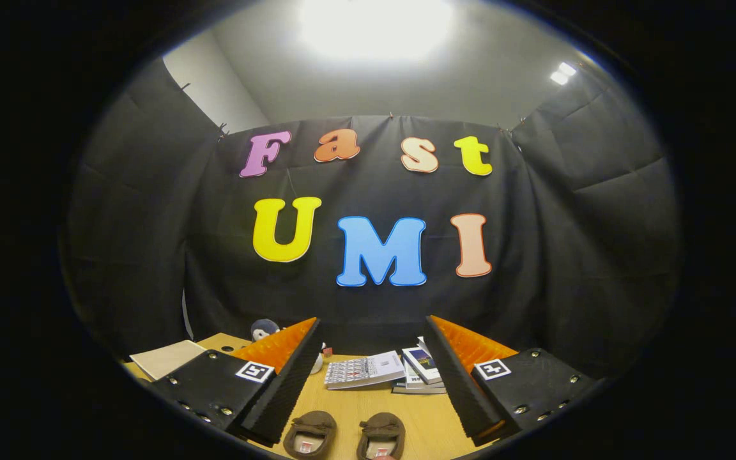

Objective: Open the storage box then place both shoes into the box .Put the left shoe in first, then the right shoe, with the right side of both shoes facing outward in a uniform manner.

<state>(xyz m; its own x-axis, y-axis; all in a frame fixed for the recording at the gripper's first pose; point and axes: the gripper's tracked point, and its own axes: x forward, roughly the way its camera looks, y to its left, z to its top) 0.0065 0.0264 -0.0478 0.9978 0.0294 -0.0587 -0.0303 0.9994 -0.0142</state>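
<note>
Spread wide apart, the claw (371,377) is held above a light wooden table (368,409), and nothing is gripped between its 2 fingers (285,377). Between the fingers, low down and close in, 2 brown suede slippers (345,434) are seen lying side by side on the table, their toes directed away from the claw. Just beyond the slippers, a pale open booklet (365,369) and a small stack of books (422,370) are laid near the black cloth wall. Behind the left finger, a small grey-and-white plush toy (264,329) is partly hidden.
</note>
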